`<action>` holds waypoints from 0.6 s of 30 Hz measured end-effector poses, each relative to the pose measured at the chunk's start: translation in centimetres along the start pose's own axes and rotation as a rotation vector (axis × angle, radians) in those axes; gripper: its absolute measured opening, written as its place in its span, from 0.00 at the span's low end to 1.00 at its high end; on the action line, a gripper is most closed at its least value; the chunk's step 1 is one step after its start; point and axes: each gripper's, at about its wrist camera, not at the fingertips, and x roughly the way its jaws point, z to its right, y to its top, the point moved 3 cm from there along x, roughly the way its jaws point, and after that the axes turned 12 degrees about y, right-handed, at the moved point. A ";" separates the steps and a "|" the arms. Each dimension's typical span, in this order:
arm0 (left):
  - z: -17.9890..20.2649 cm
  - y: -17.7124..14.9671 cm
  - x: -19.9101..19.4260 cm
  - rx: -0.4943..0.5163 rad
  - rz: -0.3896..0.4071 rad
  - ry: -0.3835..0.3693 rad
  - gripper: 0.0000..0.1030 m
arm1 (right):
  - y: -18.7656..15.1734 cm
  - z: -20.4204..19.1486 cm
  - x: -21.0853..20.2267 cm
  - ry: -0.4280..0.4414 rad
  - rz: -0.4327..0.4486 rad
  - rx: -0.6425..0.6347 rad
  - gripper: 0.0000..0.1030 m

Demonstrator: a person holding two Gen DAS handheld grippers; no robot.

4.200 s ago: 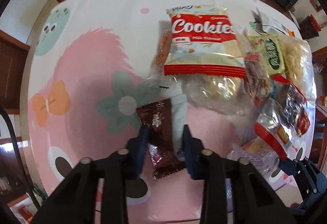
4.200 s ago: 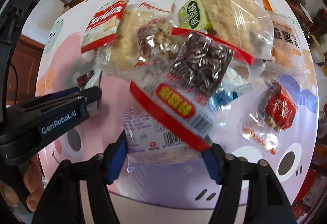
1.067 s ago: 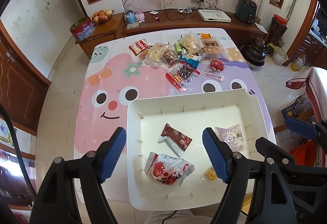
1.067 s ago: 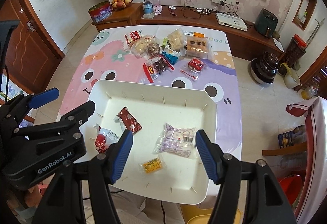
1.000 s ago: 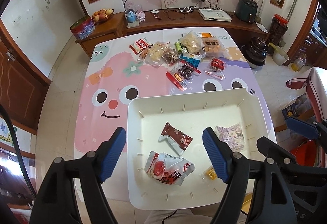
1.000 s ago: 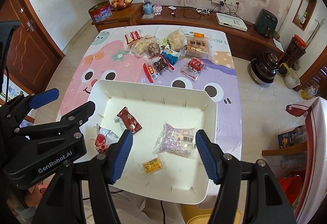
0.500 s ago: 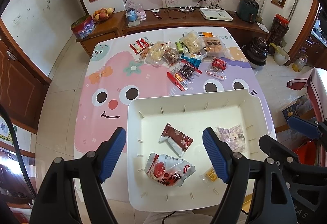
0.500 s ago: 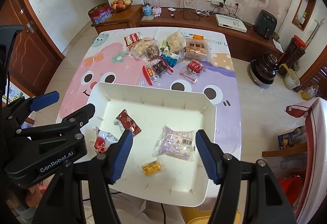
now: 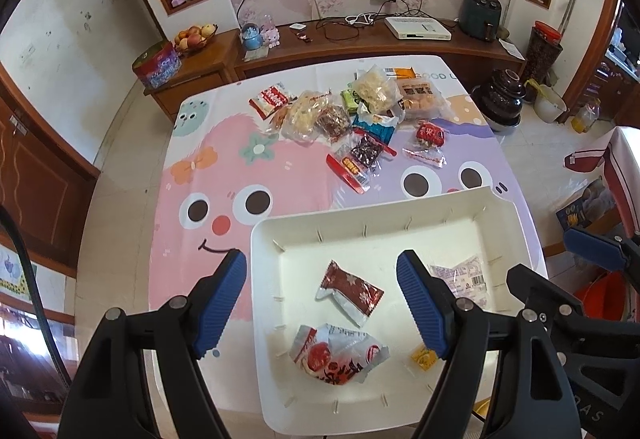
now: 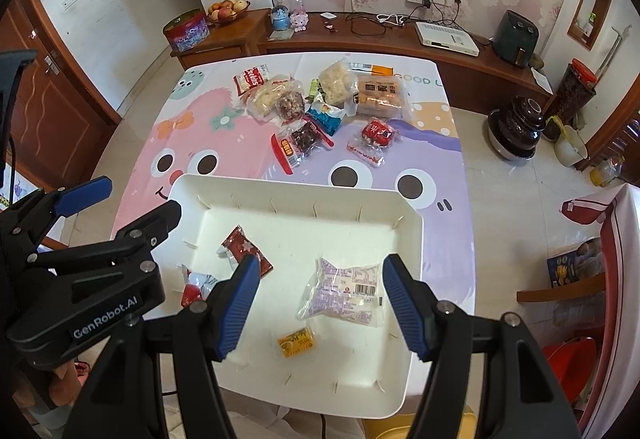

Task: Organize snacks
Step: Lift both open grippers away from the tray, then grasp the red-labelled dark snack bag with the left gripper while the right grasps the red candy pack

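A white tray (image 9: 264, 239) (image 10: 412, 231) sits at the table's near edge. In it lie a brown snack bar (image 9: 352, 291) (image 10: 246, 249), a red and white packet (image 9: 336, 355) (image 10: 196, 289), a clear barcoded bag (image 9: 460, 277) (image 10: 344, 291) and a small yellow packet (image 9: 424, 357) (image 10: 295, 343). My left gripper (image 9: 322, 291) is open and empty, high above the tray. My right gripper (image 10: 318, 299) is open and empty above the tray too. A pile of snack bags (image 9: 352, 111) (image 10: 320, 103) lies at the table's far side.
The table has a pink and purple cartoon cloth (image 9: 200, 175) (image 10: 432, 143). A wooden sideboard (image 9: 360, 39) with a fruit bowl (image 9: 194, 37), a tin and a white box stands behind it. A dark pot (image 10: 516, 127) stands on the tiled floor at the right.
Since 4.2 s ago both grippers let go of their snacks into the tray and rose high above it. Over the last second both have barely moved.
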 end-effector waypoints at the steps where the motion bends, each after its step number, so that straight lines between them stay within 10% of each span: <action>1: 0.0 0.2 0.0 0.007 0.008 0.002 0.74 | 0.2 0.1 0.2 0.000 0.001 0.004 0.62; 18: -0.3 6.3 2.7 0.089 0.076 -0.028 0.74 | 4.4 2.2 2.1 -0.022 0.042 0.115 0.62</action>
